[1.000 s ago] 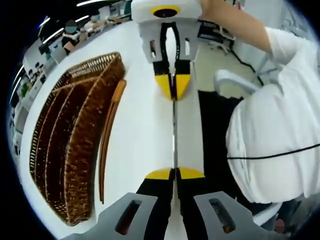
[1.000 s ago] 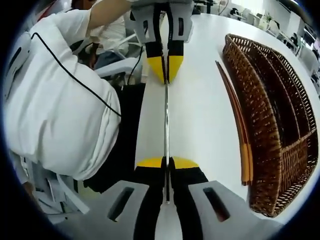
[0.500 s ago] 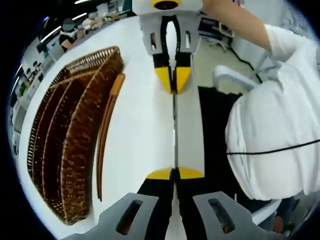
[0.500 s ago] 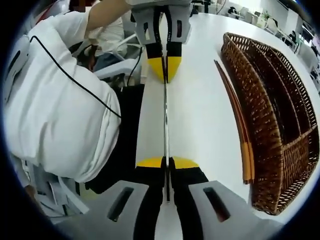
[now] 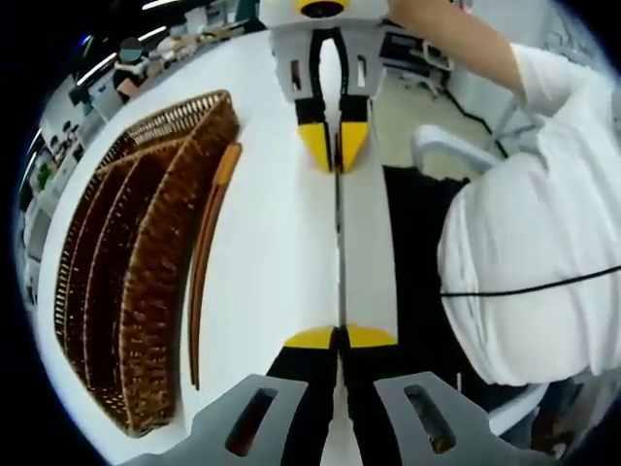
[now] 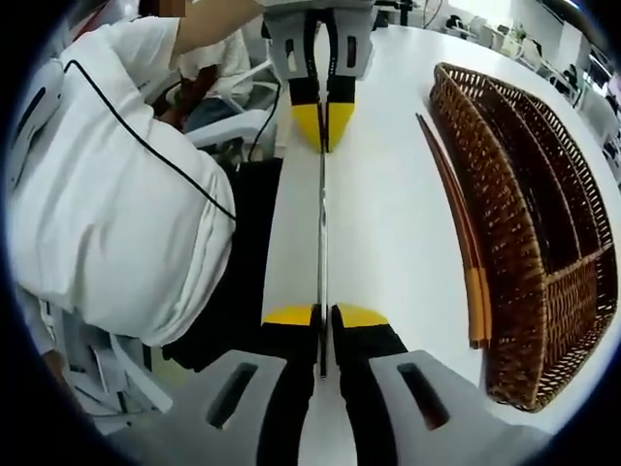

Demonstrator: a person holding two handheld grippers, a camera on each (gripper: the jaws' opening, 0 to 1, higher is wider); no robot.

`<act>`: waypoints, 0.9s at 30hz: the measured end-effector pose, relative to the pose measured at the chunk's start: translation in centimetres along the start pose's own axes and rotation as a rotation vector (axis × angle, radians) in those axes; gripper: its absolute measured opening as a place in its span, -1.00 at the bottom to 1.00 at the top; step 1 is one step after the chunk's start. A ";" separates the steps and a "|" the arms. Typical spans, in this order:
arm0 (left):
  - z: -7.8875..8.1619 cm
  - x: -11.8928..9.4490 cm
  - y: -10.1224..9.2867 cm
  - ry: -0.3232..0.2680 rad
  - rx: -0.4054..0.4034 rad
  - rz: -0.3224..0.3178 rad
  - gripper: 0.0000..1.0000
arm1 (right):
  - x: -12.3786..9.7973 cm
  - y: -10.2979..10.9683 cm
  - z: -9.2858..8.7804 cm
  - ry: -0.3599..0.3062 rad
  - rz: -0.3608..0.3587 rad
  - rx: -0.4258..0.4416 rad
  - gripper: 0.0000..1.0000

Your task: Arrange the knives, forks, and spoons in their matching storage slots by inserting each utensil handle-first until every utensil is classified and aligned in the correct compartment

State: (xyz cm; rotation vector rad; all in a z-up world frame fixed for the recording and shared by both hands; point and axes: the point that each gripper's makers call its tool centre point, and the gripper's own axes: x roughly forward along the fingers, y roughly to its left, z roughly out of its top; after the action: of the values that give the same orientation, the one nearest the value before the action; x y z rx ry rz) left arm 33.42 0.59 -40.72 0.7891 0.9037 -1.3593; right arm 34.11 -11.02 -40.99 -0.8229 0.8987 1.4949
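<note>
A thin metal utensil [image 5: 339, 252], seen edge-on, spans the gap between both grippers above the white table [image 5: 272, 243]. My left gripper [image 5: 340, 335] is shut on its near end. My right gripper [image 5: 336, 167] faces it from the top of the left gripper view. In the right gripper view the utensil [image 6: 322, 233] runs from the left gripper [image 6: 323, 146], which is shut on it, down between the right gripper's [image 6: 323, 316] jaws, which stand slightly apart. The brown wicker organiser [image 5: 126, 291] with long slots lies beside it, and shows again [image 6: 543, 194] at the right.
Two long wooden utensils with orange ends [image 5: 206, 262] lie on the table against the organiser's near wall, and also appear [image 6: 456, 214] in the right gripper view. A person in a white shirt [image 5: 524, 272] sits at the table edge. A white chair [image 5: 446, 155] stands behind.
The right gripper's jaws have parted a little around the utensil. The left gripper stays shut on it. Both views shifted only slightly.
</note>
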 end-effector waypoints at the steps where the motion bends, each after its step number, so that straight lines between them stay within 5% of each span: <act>1: 0.0 0.0 0.0 0.001 0.000 0.001 -0.99 | 0.0 0.0 0.0 -0.001 0.000 0.002 -0.88; 27: -0.4 -1.2 0.9 0.007 -0.009 0.017 -0.99 | -0.4 -0.4 0.3 0.011 0.000 -0.013 -0.93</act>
State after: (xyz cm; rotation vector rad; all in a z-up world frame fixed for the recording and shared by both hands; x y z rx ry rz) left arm 34.33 1.61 -39.87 0.7939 0.9064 -1.3378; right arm 34.52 -10.88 -40.57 -0.8414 0.8978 1.4993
